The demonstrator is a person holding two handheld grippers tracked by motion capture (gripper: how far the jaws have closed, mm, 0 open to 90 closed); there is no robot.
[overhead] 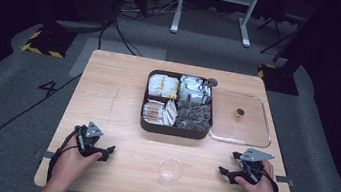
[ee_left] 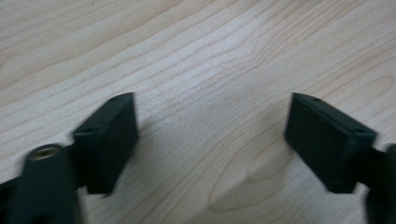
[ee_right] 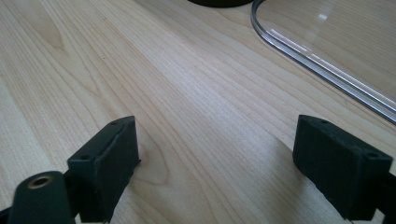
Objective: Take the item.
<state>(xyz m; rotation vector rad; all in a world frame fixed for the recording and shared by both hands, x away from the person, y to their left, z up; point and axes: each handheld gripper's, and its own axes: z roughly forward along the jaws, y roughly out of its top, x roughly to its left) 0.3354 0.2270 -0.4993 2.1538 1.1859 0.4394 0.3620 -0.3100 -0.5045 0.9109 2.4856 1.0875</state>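
1. The pale, fine-grained wooden table (overhead: 108, 92) was seen bearing everything.
2. The black left gripper (overhead: 109, 151) was held low at the near left edge, its blocky matte jaws set wide over bare wood, with nothing between them.
3. The black right gripper (overhead: 222, 171) was held at the near right, its jaws likewise spread wide and empty.
4. The clear round plastic cup (overhead: 170, 171) was found upright between the two grippers, apart from both.
5. The dark brown square compartment tray (overhead: 174, 128), packed with crinkled sachets, was placed farther back.
6. The clear flat rectangular lid (overhead: 254, 133), round-cornered, was laid touching the tray's right side.
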